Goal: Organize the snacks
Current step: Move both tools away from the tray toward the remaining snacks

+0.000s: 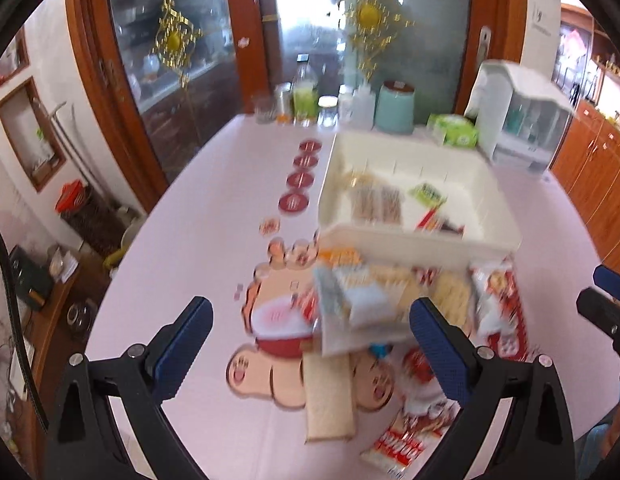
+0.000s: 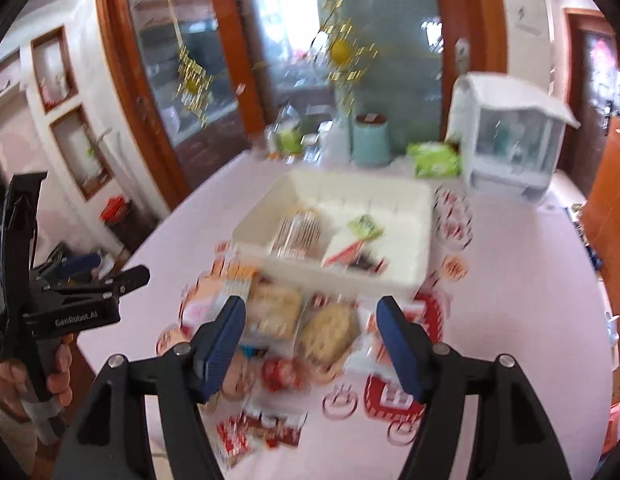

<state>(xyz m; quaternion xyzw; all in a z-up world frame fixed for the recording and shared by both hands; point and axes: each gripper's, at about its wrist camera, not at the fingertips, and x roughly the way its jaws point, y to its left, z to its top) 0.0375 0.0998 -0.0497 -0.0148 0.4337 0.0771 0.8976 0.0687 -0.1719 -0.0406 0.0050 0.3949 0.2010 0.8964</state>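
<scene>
Tongs, left (image 1: 310, 340) and right (image 2: 310, 344), gape empty before the white bin (image 2: 424, 248). Best pick one packet (image 2: 328, 334), lifting cleanly over the bin's rim.

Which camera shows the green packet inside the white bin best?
The left wrist view. The green packet is less smeared there, lying by itself on the floor of the white bin. The right wrist view shows the same packet from a similar angle, but motion blur smears its edges and print.
</scene>
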